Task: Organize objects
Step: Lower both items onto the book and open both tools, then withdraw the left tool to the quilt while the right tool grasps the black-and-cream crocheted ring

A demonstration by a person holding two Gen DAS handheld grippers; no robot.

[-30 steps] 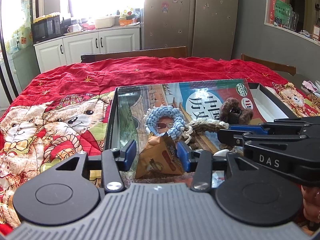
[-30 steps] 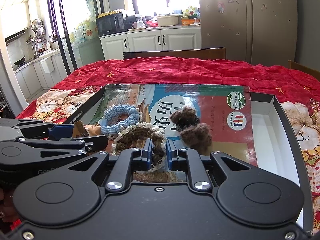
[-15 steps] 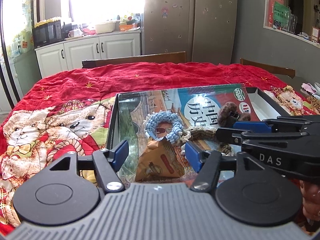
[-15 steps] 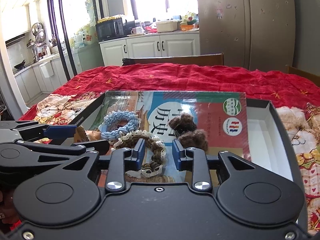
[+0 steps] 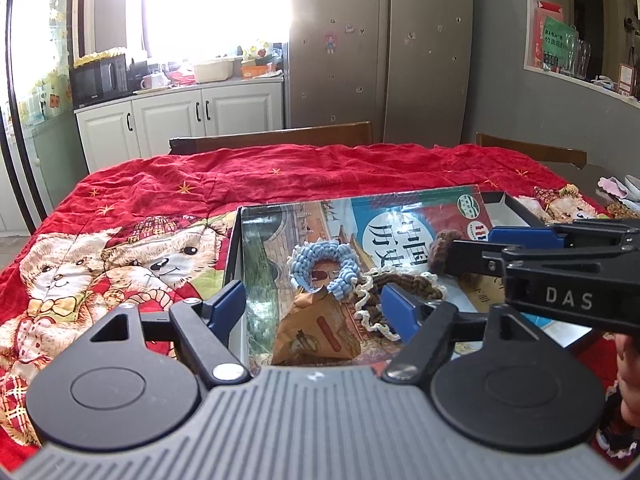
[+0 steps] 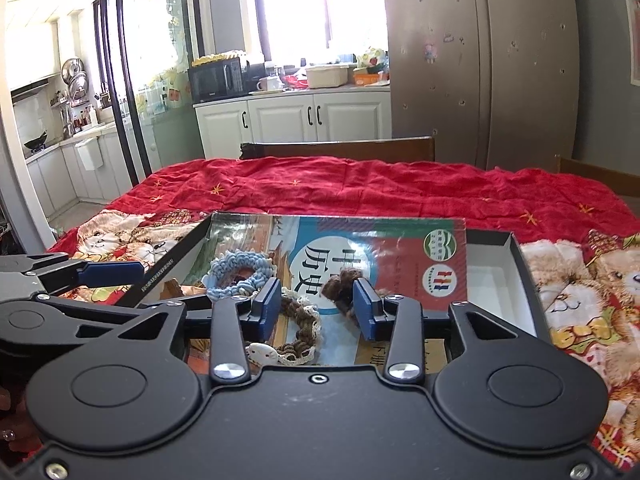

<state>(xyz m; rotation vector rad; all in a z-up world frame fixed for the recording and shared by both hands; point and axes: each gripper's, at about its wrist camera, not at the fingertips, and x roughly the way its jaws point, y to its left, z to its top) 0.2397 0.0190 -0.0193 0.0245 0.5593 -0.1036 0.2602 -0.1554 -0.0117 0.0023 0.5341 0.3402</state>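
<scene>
A shallow black box [image 5: 234,248] on the red blanket holds a picture book [image 5: 400,216]. On the book lie a blue crocheted ring [image 5: 320,264], a brown band with a cream edge [image 6: 298,320], a dark fuzzy hair tie [image 6: 340,286] and a brown triangular packet [image 5: 316,328]. My left gripper [image 5: 312,312] is opening. The packet lies between its blue pads and touches neither. My right gripper [image 6: 318,306] is opening too, and its pads stand clear on either side of the brown band. Each gripper shows at the edge of the other's view.
A small white clip [image 6: 262,352] lies by the brown band. The box's white floor [image 6: 492,280] is bare to the right of the book. The bear-print red blanket [image 5: 120,256] covers the table, with wooden chair backs [image 6: 340,148] behind it. Kitchen cabinets and a fridge stand further back.
Both pairs of jaws have spread. The left pads have come off the triangular packet and the right pads off the brown band. The right gripper has risen slightly.
</scene>
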